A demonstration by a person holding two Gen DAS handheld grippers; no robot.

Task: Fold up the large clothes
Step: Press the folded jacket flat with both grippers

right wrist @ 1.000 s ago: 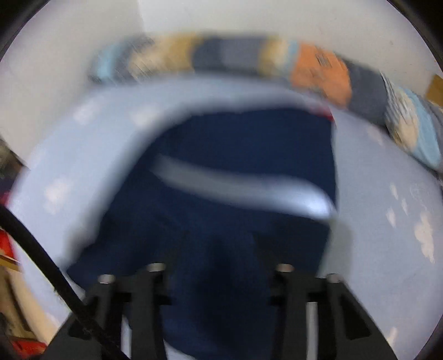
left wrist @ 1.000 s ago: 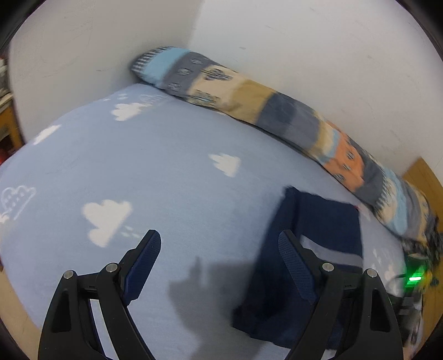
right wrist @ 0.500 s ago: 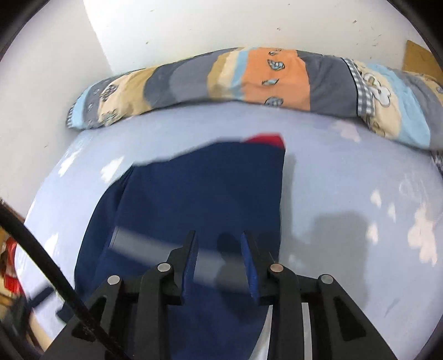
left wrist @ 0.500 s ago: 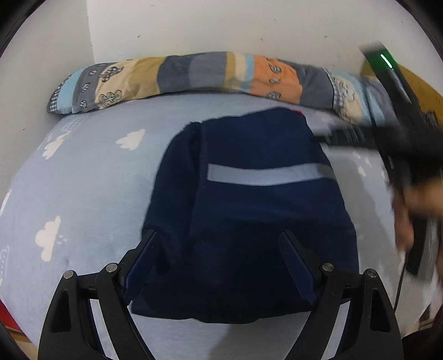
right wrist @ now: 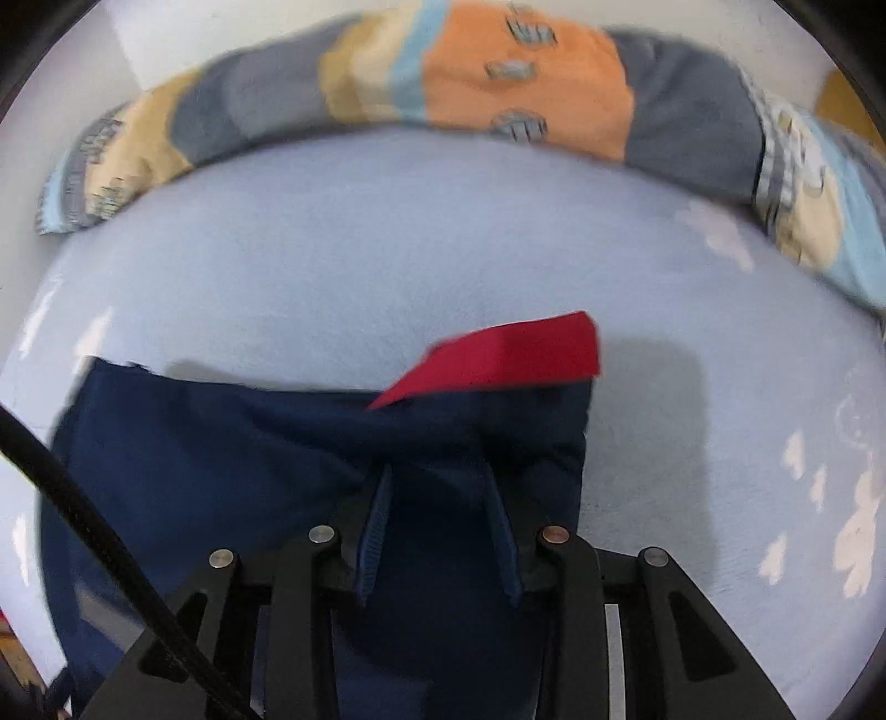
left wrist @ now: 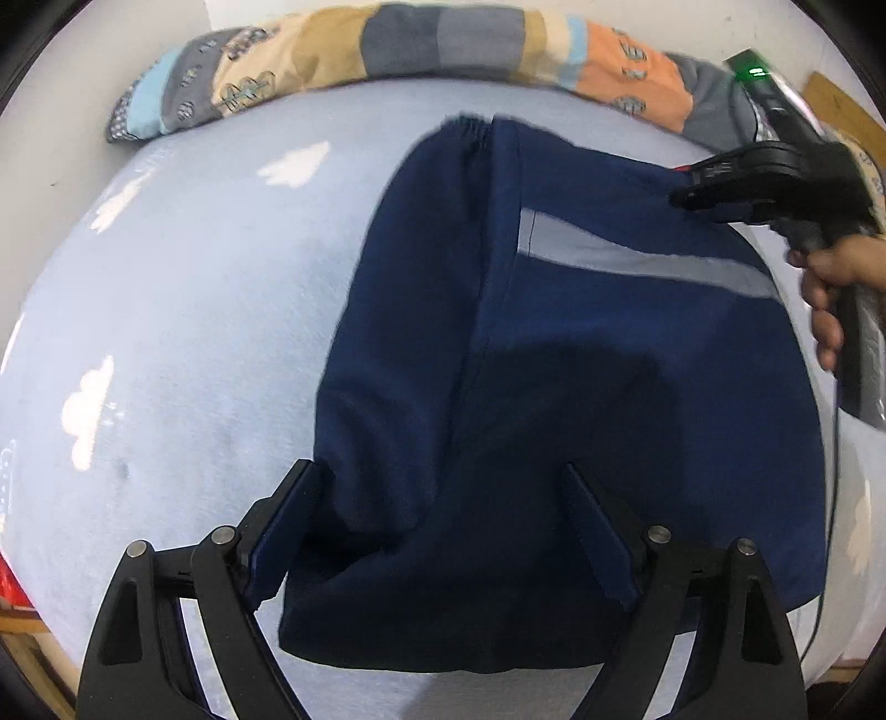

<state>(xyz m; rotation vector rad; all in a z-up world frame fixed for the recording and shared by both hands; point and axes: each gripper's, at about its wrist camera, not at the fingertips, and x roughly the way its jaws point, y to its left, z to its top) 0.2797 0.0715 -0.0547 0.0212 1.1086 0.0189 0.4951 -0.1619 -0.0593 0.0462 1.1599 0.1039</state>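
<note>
A navy garment (left wrist: pixel 581 343) with a grey stripe (left wrist: pixel 637 257) lies partly folded on the light blue bed sheet (left wrist: pixel 210 310). My left gripper (left wrist: pixel 443 531) is open, its fingers spread over the garment's near edge. My right gripper (left wrist: pixel 686 191) shows in the left wrist view at the garment's far right corner, held by a hand (left wrist: pixel 830 288). In the right wrist view the right gripper (right wrist: pixel 437 531) has its fingers partly closed, with navy fabric (right wrist: pixel 221 443) between them. A red part (right wrist: pixel 515 357) sticks out at the garment's far edge.
A long patchwork bolster pillow (left wrist: pixel 443 50) lies along the white wall at the far side of the bed, also in the right wrist view (right wrist: pixel 498 77). The sheet (right wrist: pixel 387 249) has white cloud prints. A black cable (right wrist: pixel 83 509) crosses the right wrist view.
The left gripper swung from bare sheet to over the garment's near edge. The right gripper moved forward to the garment's far edge and its fingers narrowed around fabric.
</note>
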